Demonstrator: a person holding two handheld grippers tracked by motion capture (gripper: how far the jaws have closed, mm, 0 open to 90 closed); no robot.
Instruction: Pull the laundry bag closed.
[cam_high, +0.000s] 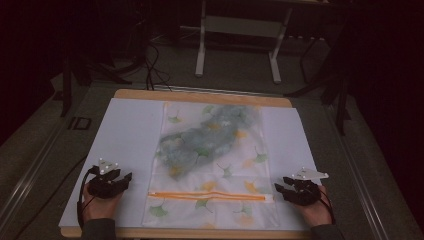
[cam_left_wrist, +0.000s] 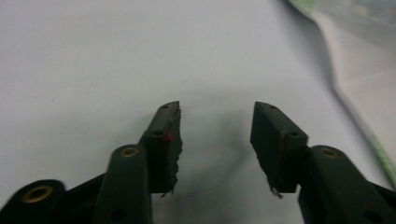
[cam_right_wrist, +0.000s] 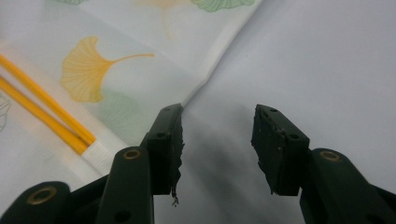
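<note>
Pouch (cam_high: 212, 165) lies between left hand-held gripper (cam_high: 125, 178) and right hand-held gripper (cam_high: 279, 189); both agape, empty.

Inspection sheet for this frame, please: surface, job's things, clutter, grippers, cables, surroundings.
Surface: white sheet covering a wooden-edged table.
Job's things: white translucent fabric pouch printed with green and yellow ginkgo leaves, lying flat mid-table; a grey-green bundle shows through it; its orange zipper runs across the near end, seemingly closed.
Clutter: nothing seen.
Grippers: left gripper resting on the sheet left of the pouch, jaws open, nothing between them; right gripper beside the pouch's right edge, jaws open, nothing between them.
Cables: black cable looping from the left gripper; loose black cables on the floor beyond the table.
Surroundings: dim room, white metal stand legs behind the table.
</note>
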